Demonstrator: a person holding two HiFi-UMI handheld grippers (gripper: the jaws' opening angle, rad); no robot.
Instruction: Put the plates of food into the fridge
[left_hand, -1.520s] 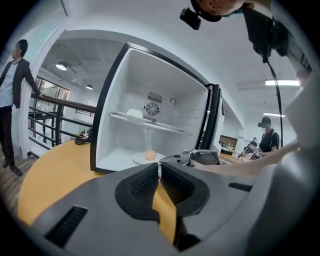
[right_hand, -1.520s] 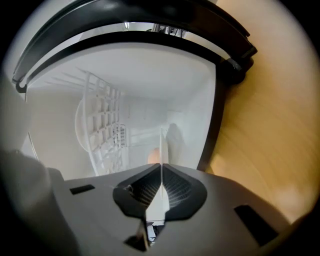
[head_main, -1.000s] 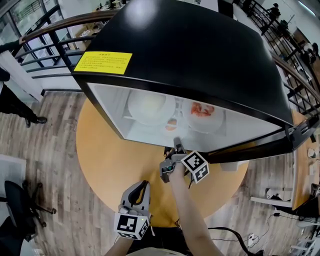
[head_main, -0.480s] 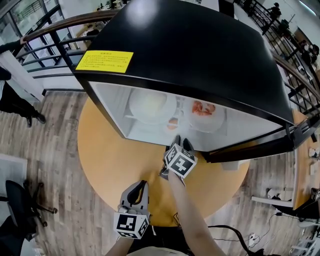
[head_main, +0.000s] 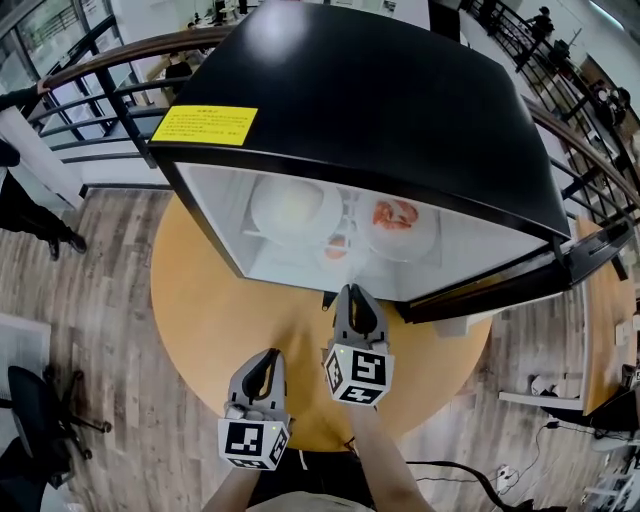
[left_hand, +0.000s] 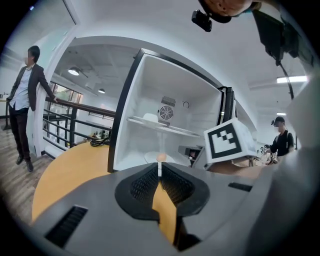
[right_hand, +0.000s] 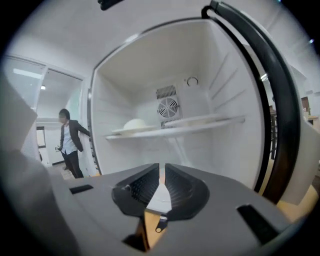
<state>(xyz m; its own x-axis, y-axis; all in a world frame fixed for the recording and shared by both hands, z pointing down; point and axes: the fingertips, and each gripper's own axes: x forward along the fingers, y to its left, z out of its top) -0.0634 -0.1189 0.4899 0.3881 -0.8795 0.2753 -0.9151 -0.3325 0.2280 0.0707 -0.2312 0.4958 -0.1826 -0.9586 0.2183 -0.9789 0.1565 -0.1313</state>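
The open black fridge (head_main: 400, 100) stands on the round table. A domed white dish (head_main: 290, 208) and a plate of red food (head_main: 398, 218) sit on its glass shelf, with a small plate of orange food (head_main: 337, 246) on the floor below. My right gripper (head_main: 350, 298) hovers just outside the fridge mouth. Its jaws have just been closing and now stand nearly together with nothing between them (right_hand: 162, 172). My left gripper (head_main: 265, 362) waits lower left over the table, shut and empty (left_hand: 159, 172). The domed dish (right_hand: 134, 125) shows on the shelf in the right gripper view, the orange food (left_hand: 160, 157) in the left gripper view.
The round wooden table (head_main: 200, 320) carries the fridge. The fridge door (head_main: 590, 262) swings out to the right. A railing (head_main: 90, 80) runs behind. A person in a dark jacket (left_hand: 25, 100) stands at the left, another (left_hand: 282, 142) at the right. An office chair (head_main: 30, 400) sits lower left.
My right gripper has lifted and drawn back from the fridge's lower edge and rolled, so its marker cube now faces up. Its jaws spread, then came together. The left gripper barely moved.
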